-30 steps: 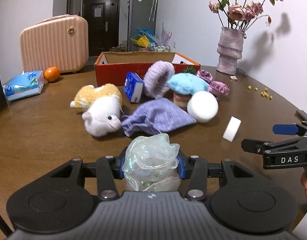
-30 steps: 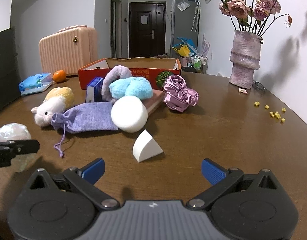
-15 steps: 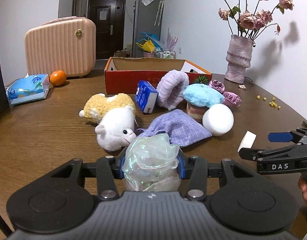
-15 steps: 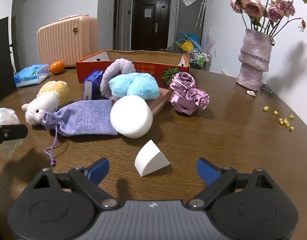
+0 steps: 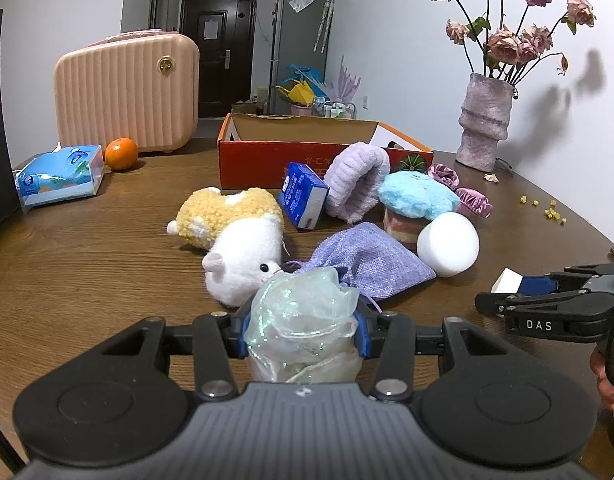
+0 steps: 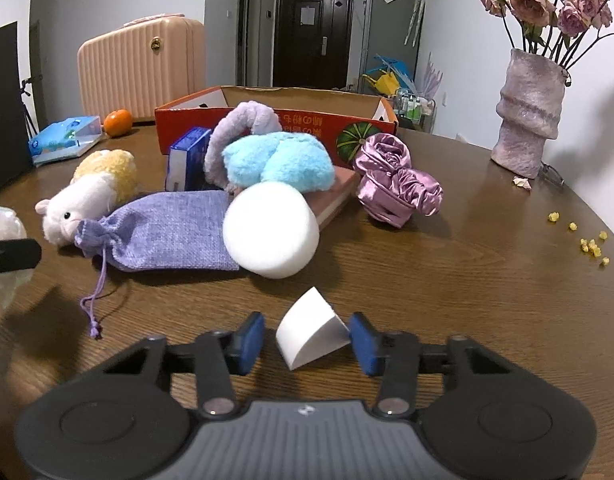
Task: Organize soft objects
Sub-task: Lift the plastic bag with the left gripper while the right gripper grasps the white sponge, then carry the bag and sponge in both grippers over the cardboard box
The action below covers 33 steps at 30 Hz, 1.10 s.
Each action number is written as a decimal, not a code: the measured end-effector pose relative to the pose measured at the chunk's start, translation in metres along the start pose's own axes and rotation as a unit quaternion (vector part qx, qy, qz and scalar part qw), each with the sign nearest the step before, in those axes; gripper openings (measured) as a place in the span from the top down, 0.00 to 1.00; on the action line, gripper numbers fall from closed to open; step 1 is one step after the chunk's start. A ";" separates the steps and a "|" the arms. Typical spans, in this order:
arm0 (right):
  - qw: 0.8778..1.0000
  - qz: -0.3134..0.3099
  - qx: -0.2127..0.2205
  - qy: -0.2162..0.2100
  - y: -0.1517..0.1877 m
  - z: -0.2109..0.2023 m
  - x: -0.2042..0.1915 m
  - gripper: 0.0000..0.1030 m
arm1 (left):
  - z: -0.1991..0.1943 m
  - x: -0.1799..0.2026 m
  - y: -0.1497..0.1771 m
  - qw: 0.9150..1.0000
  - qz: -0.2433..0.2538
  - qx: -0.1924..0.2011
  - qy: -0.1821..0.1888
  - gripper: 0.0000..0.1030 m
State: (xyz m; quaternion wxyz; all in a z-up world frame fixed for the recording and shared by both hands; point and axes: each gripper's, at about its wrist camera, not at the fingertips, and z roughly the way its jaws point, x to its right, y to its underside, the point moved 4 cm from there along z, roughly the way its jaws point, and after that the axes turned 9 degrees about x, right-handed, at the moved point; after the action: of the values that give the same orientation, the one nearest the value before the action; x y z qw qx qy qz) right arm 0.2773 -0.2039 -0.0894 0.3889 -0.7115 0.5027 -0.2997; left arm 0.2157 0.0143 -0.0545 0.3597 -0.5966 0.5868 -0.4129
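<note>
My left gripper (image 5: 303,332) is shut on a crumpled iridescent gauze ball (image 5: 303,316), held just above the table in front of the plush hamster (image 5: 243,256). My right gripper (image 6: 307,338) is closing around a small white foam wedge (image 6: 307,326) that lies on the table. Its right pad touches the wedge, while a gap shows at the left pad. Behind lie a purple drawstring pouch (image 6: 167,228), a round white sponge (image 6: 271,232), a blue fluffy piece (image 6: 279,164), a lilac headband (image 6: 243,124) and pink satin scrunchies (image 6: 395,184). An open red cardboard box (image 5: 267,152) stands behind the pile.
A pink ribbed suitcase (image 5: 127,92), an orange (image 5: 121,154) and a tissue pack (image 5: 59,176) sit at the back left. A small blue carton (image 5: 303,196) leans in the pile. A vase of dried roses (image 5: 485,120) stands at the back right, with yellow crumbs (image 6: 591,244) nearby.
The right gripper's jaws have narrowed from wide open to close around the white wedge, and it has moved forward over it. The left gripper still holds the gauze ball.
</note>
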 end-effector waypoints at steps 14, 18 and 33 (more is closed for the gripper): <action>1.000 0.000 0.010 0.002 0.000 -0.006 0.002 0.73 | -0.009 -0.003 -0.004 1.000 -0.005 0.011 0.001 0.55; 1.000 0.002 0.022 0.000 -0.003 -0.015 -0.002 0.74 | -0.020 -0.002 -0.009 1.000 -0.003 0.023 0.005 0.55; 0.997 0.017 0.073 0.014 -0.026 -0.060 -0.008 0.74 | -0.058 0.004 -0.039 0.998 -0.006 0.066 0.011 0.55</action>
State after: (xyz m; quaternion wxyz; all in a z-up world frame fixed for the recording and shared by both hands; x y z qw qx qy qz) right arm 0.2381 -0.2069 -0.0365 0.4379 -0.6684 0.4966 -0.3389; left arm 0.1784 0.0156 0.0041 0.3893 -0.5704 0.5588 -0.4591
